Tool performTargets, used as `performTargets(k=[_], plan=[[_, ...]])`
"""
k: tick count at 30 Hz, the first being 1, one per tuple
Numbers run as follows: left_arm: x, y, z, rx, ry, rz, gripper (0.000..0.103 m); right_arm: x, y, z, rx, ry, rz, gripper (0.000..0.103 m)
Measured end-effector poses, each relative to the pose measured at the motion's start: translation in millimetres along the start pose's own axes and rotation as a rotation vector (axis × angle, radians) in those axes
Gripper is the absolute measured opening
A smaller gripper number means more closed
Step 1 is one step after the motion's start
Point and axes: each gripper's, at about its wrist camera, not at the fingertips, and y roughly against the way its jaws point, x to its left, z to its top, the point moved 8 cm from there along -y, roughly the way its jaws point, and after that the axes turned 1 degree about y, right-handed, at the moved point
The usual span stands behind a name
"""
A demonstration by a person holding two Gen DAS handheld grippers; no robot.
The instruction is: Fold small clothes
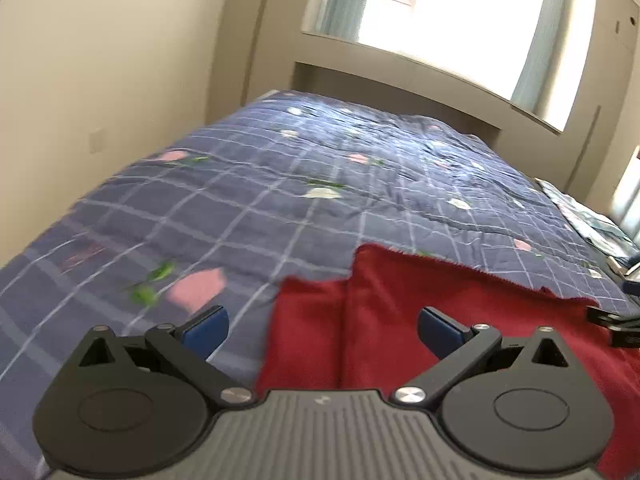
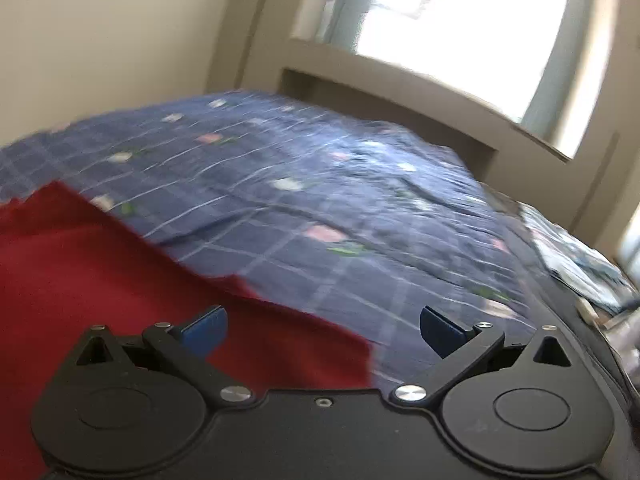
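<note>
The red garment [image 1: 400,312] was judged light, soft and limp, likely to sag and crease once lifted, with a matte weave that should not slip between the blue pads [image 1: 206,330]. A hold at an outer corner or along a hemmed edge was judged best, one gripper to each corner, so that the cloth hangs flat for the fold.

The garment was seen as a deep red cloth laid flat on a blue checked quilt [image 1: 280,184] printed with pink and white flowers. A lengthwise crease or overlapped panel was noted ahead of the left gripper [image 1: 322,326], and the far edge looked slightly ragged. What kind of garment it was could not be told.

Left gripper: jaws spread wide, nothing held. The garment lay directly ahead of it and below, running off to its right; its left finger stood over bare quilt.

Right gripper [image 2: 324,330]: jaws likewise spread wide, nothing held. The red garment [image 2: 100,280] lay ahead and to its left, with one corner reaching between the fingers; bare quilt [image 2: 320,184] lay under its right finger. The right wrist view was blurred, so the edges there were recorded only roughly.

No fold was judged complete.
</note>
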Motion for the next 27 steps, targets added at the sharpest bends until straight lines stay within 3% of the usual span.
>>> performTargets(k=[5, 10, 14, 18, 24, 27], plan=[[15, 39, -33, 0.018, 0.044, 0.025, 0.103, 18, -44, 7, 0.053, 0.076, -0.084, 0.102], [18, 54, -63, 0.077, 0.084, 0.006, 0.103, 8, -66, 5, 0.056, 0.005, -0.103, 0.102], [13, 49, -75, 0.126, 0.125, -0.08, 0.103, 11, -52, 12, 0.021, -0.004, -0.098, 0.102], [11, 41, -83, 0.166, 0.18, -0.091, 0.103, 37, -28, 21, -0.048, 0.063, -0.033, 0.102], [13, 41, -84, 0.155, 0.235, -0.104, 0.103, 83, -11, 19, -0.06, 0.152, 0.045, 0.102], [12, 42, -86, 0.162, 0.225, -0.113, 0.103, 102, -2, 11, -0.068, 0.207, 0.045, 0.102]])
